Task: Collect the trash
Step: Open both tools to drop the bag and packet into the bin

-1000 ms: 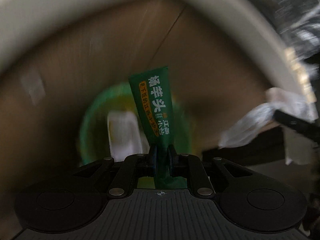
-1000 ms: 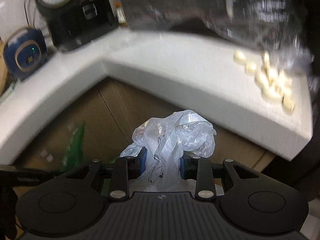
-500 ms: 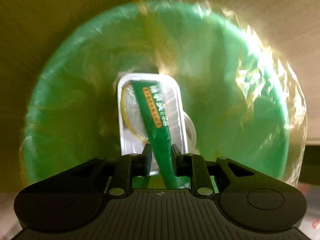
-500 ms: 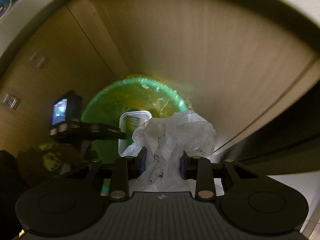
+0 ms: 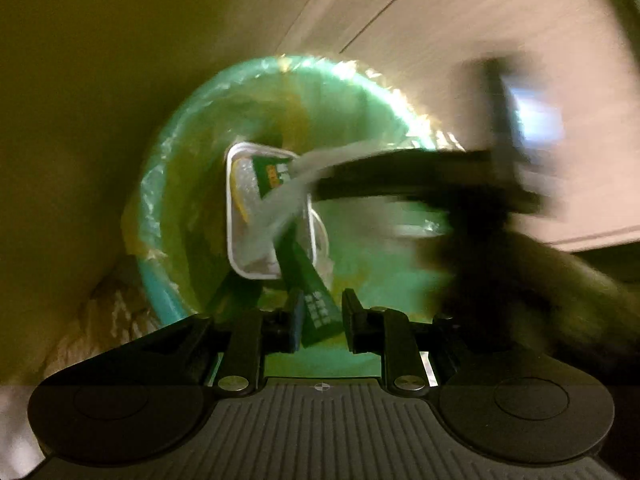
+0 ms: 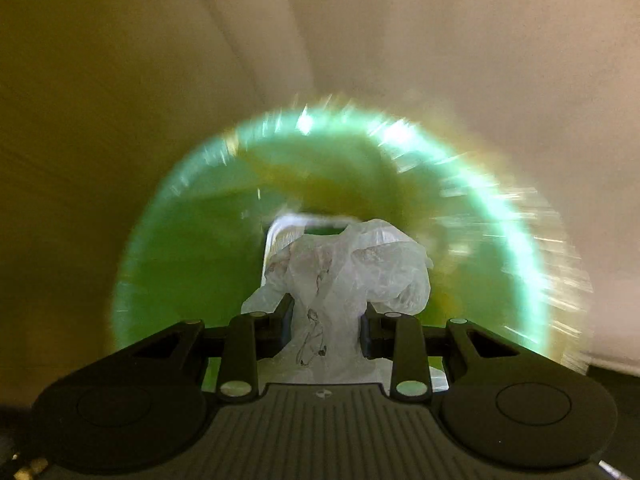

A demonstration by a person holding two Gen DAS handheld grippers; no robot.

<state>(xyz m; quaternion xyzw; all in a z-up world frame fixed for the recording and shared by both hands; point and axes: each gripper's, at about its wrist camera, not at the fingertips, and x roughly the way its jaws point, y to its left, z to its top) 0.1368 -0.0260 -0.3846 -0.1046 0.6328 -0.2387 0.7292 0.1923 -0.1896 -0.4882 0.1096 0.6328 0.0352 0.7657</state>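
A green bin lined with a clear bag (image 5: 192,216) sits below both grippers; it also fills the right wrist view (image 6: 180,264). A white plastic tray (image 5: 240,240) lies in it. My left gripper (image 5: 320,314) is over the bin with its jaws slightly parted; the green snack wrapper (image 5: 316,308) stands loosely between them, leaning on the left pad. My right gripper (image 6: 325,320) is shut on a crumpled clear plastic bag (image 6: 360,268) above the bin. In the left wrist view the right gripper (image 5: 420,176) crosses blurred from the right, the plastic bag (image 5: 304,184) trailing over the tray.
Brown wooden cabinet panels (image 5: 460,40) stand behind the bin and show in the right wrist view (image 6: 400,40). A crinkled bag edge (image 5: 104,312) hangs at the bin's left side. A lit screen (image 5: 536,120) on the right gripper's body shows blurred.
Both grippers dropped from the counter edge down over the bin. The left jaws have parted a little around the green wrapper. The right gripper has swung in over the tray.
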